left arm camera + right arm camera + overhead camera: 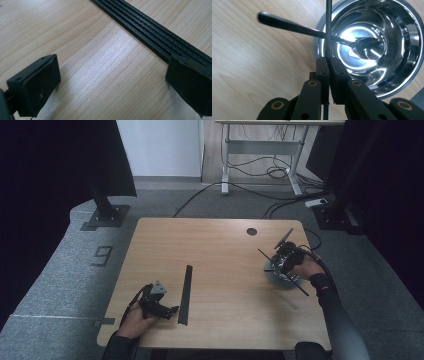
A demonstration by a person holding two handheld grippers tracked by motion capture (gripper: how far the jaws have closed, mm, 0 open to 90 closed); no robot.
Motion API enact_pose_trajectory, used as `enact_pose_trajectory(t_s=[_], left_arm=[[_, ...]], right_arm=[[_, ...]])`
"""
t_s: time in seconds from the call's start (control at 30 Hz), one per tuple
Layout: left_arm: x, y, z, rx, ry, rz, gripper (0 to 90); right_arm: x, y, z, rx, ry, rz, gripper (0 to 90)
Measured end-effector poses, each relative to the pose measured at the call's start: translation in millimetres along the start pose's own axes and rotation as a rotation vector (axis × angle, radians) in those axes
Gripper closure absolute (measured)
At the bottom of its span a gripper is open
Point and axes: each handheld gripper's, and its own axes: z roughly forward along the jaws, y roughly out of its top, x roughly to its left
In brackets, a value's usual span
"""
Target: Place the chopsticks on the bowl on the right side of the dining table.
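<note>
In the high view, my left gripper (172,310) rests low on the wooden worktop (220,245), just beside the near end of a long black ribbed strip (186,294). My right gripper (276,261) sits above a steel bowl (278,278) near the right edge and holds a thin black rod (283,272) that runs diagonally across the bowl.

The right gripper view adds detail: my right gripper (328,61) has both jaws pressed together, clamped on the thin black rod (328,27), which rises straight up from between them. Beyond it, a spoon (312,30) leans on the rim of the steel bowl (402,70), its head inside and its handle out over the worktop.

The left gripper view shows my left gripper (111,82) with jaws wide apart and only bare wood between them. The black ribbed strip (150,32) passes behind the right jaw; whether they touch, I cannot tell.
</note>
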Motion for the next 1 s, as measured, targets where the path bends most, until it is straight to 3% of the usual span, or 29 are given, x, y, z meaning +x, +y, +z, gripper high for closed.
enact_pose_trajectory(t_s=[0.77,1.0], left_arm=[[0.1,0.0,0.0,0.0,0.0,0.002,0.0],[-0.1,0.0,0.1,-0.002,0.0,-0.001,0.0]], right_arm=[[-11.4,-0.5,24.8,-0.009,-0.013,0.018,85.4],[-13.1,-4.5,24.3,-0.046,-0.003,0.035,82.1]])
